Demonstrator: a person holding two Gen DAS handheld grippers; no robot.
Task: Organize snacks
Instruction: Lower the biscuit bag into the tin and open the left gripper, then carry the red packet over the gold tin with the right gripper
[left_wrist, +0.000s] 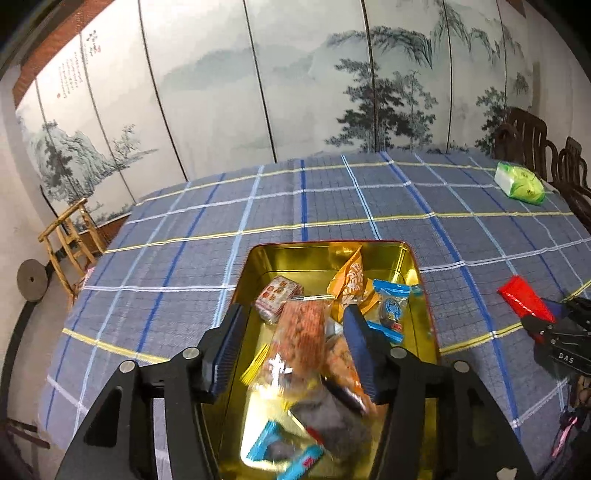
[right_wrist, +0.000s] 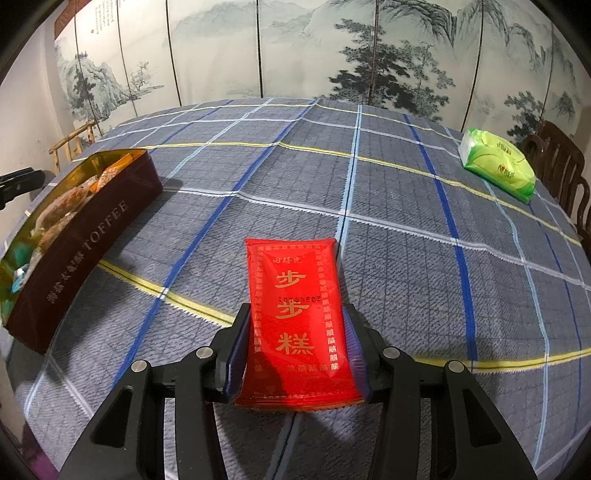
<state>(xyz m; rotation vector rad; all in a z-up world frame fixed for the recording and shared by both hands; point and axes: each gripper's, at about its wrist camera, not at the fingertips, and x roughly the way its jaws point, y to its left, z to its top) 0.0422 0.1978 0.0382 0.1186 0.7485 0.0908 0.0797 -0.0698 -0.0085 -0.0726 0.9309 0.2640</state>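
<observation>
While right hand-held gripper clamps red packet, left gapes over tin — snacks loose

We are seeing a room lit evenly from above, bright enough, with soft shadows lying under the red packet and beside the tin. The gold inside of the tin is shining with glare, and the snacks closest to the left camera are looking smeared and blurry. Both pictures are bending at the edges like a fishbowl, with dark corners, and the tablecloth lines are curving.
</observation>
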